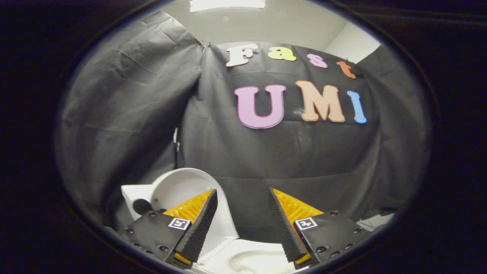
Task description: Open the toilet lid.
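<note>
A white toilet stands below and ahead of me. Its lid (179, 186) is raised upright, leaning back toward the tank (133, 192), and rises behind my left finger. The white seat and bowl (247, 258) lie low between the two fingers. My gripper (242, 198) is open, with a wide gap between the fingertips and nothing held. The left fingertip overlaps the lid's right edge in the view; I cannot tell if it touches.
Black cloth walls close the booth ahead and on both sides. A pale ceiling shows above the cloth. A small white object (374, 220) lies low to the right beyond the right finger.
</note>
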Motion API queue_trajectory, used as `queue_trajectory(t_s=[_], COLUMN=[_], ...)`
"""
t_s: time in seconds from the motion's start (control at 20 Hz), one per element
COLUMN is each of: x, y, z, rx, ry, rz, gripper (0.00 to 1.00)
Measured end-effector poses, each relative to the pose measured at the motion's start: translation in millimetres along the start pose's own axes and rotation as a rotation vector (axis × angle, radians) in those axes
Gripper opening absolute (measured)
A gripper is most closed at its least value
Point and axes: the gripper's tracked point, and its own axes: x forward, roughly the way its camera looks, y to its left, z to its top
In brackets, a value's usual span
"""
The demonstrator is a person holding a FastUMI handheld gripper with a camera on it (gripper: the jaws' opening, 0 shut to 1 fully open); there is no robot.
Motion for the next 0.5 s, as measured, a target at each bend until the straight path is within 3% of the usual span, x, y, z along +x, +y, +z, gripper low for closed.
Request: queue_trajectory(t_s=[0.4, 0.5], x=[-35, -42], y=[-101, -110], z=[-17, -25], rx=[-0.063, -0.074], ry=[0.062, 0.110], rz=[-0.005, 0.035], gripper=[0.85, 0.85])
